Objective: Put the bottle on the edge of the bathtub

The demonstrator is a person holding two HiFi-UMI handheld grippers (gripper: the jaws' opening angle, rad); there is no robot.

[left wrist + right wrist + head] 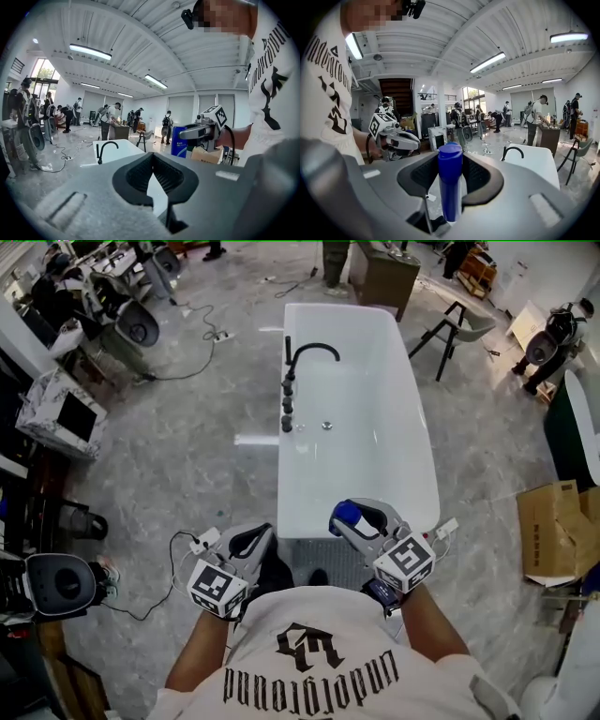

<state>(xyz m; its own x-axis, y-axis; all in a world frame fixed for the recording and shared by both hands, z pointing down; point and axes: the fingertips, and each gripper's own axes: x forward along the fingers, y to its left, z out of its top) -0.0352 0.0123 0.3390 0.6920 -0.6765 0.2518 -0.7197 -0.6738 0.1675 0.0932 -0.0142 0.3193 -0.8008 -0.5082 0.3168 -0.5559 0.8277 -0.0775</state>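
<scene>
a: what's the room like?
b: a big open workshop hall with a grey mottled floor (187, 474). cables trail over it and people are busy at the far end. the person stands at the near short end of a white bathtub (309, 529).
a: start close in. what are the grippers doing?
b: the right gripper (354, 518) is clamped on a blue bottle (450, 187), with its pads pressing the sides below the cap. the left gripper (153, 159) has its jaws pressed together at the tips and nothing in them.
a: how does the bottle sit?
b: upright between the two jaws, cap on top, long axis vertical.
a: and where is the tub from there?
b: just ahead of the right gripper and a little to its right. in the head view the bottle overlaps the tub's near end rim. how high it hangs over that rim i can't tell.
a: which hand is nearer?
b: the right one. the left gripper hangs beside it, off the tub's near left corner and over the floor.
a: and farther out?
b: the tub runs lengthwise away from the grippers, with a black faucet (309, 354) on its left long rim.
a: so what does the next move need?
b: my guess is a short reach forward and down with the right gripper alone, keeping the bottle vertical so its base lands flat. the rim looks narrow, so a base set off-centre could tip into the tub or onto the floor.
</scene>
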